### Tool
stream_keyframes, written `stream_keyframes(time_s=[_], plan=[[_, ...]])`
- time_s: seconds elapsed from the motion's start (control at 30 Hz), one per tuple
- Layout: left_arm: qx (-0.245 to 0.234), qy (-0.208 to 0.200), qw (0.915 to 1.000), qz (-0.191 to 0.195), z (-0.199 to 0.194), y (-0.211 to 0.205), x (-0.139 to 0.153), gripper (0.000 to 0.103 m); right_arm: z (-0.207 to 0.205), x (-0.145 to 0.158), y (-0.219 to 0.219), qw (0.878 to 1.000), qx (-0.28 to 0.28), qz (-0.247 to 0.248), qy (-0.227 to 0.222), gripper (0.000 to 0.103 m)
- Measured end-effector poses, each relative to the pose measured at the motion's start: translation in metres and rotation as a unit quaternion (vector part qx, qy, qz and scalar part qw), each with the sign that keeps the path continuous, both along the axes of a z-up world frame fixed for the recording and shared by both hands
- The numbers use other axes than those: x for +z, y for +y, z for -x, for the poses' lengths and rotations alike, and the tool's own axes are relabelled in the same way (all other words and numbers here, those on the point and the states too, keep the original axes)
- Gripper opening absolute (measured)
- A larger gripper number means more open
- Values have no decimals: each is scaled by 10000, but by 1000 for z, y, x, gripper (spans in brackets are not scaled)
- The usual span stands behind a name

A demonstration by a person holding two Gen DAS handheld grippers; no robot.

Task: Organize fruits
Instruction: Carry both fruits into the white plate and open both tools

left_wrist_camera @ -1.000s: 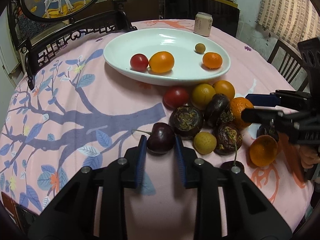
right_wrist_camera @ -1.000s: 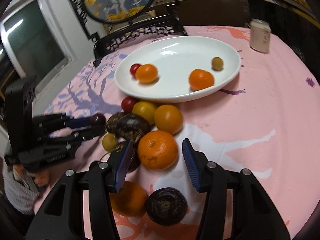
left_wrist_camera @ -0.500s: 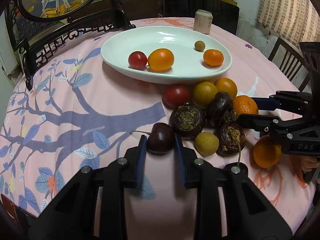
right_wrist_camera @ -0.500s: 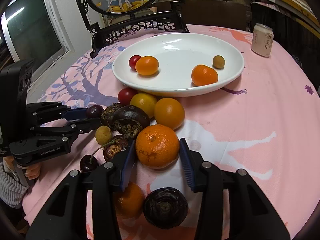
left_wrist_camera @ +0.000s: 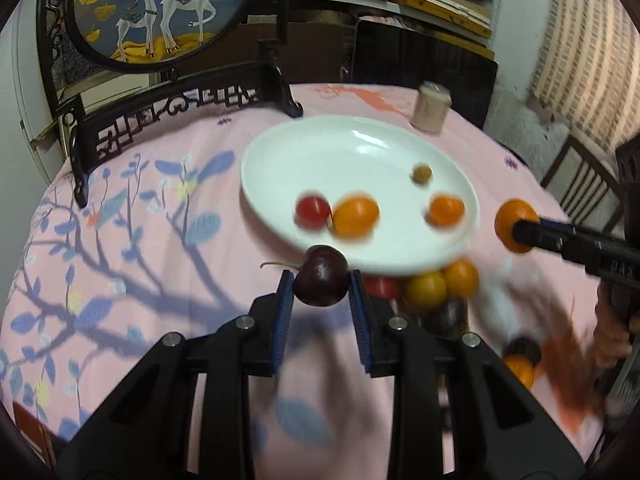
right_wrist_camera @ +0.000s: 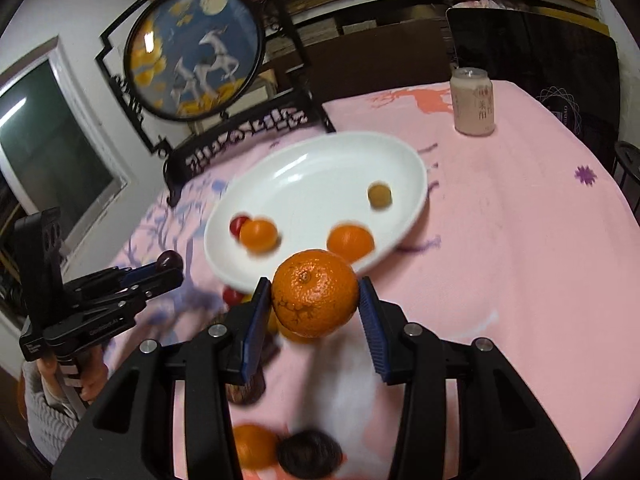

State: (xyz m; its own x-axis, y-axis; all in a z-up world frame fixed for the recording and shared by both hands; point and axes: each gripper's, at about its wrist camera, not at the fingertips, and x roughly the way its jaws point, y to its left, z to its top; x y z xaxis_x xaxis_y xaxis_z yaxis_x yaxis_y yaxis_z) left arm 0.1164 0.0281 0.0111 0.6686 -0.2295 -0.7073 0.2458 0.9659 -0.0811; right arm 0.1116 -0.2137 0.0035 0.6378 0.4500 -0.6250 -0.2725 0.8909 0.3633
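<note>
My left gripper [left_wrist_camera: 320,294] is shut on a dark red cherry [left_wrist_camera: 321,276] and holds it in the air just short of the near rim of the white oval plate [left_wrist_camera: 312,156]. My right gripper [right_wrist_camera: 314,300] is shut on a mandarin orange [right_wrist_camera: 316,292], lifted above the table near the plate [right_wrist_camera: 320,168]. The plate holds a red tomato [left_wrist_camera: 313,211], an orange kumquat [left_wrist_camera: 356,216], a small orange [left_wrist_camera: 447,211] and a longan [left_wrist_camera: 422,174]. More fruit lies on the pink cloth below the plate [left_wrist_camera: 428,290]. The right gripper with its orange shows in the left wrist view [left_wrist_camera: 516,231].
A pale can [right_wrist_camera: 473,102] stands behind the plate at the right. A carved black stand with a round deer painting [left_wrist_camera: 160,12] stands at the back left. An orange [right_wrist_camera: 254,446] and a dark passion fruit [right_wrist_camera: 310,456] lie under my right gripper. Chairs surround the round table.
Both grippers have risen off the cloth with their fruit and moved toward the plate. The right gripper closed on the mandarin orange and lifted it from the pile.
</note>
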Motion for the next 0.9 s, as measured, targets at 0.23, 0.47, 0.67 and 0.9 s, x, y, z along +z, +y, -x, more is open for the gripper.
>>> stream_keyframes(time_s=[0.23, 0.47, 0.67, 0.9], plan=[[150, 139, 9996, 186, -78, -14, 7, 29, -59, -2, 35, 9997, 153, 104, 184, 44], [304, 475, 9980, 283, -115, -14, -19, 44, -79, -12, 46, 9993, 248, 191, 195, 51], [316, 434, 9977, 419, -100, -7, -12, 45, -68, -7, 33, 9998, 159, 47, 102, 51], [222, 311, 9983, 431, -43, 3, -6, 48, -25, 7, 18, 9998, 142, -126, -79, 51]])
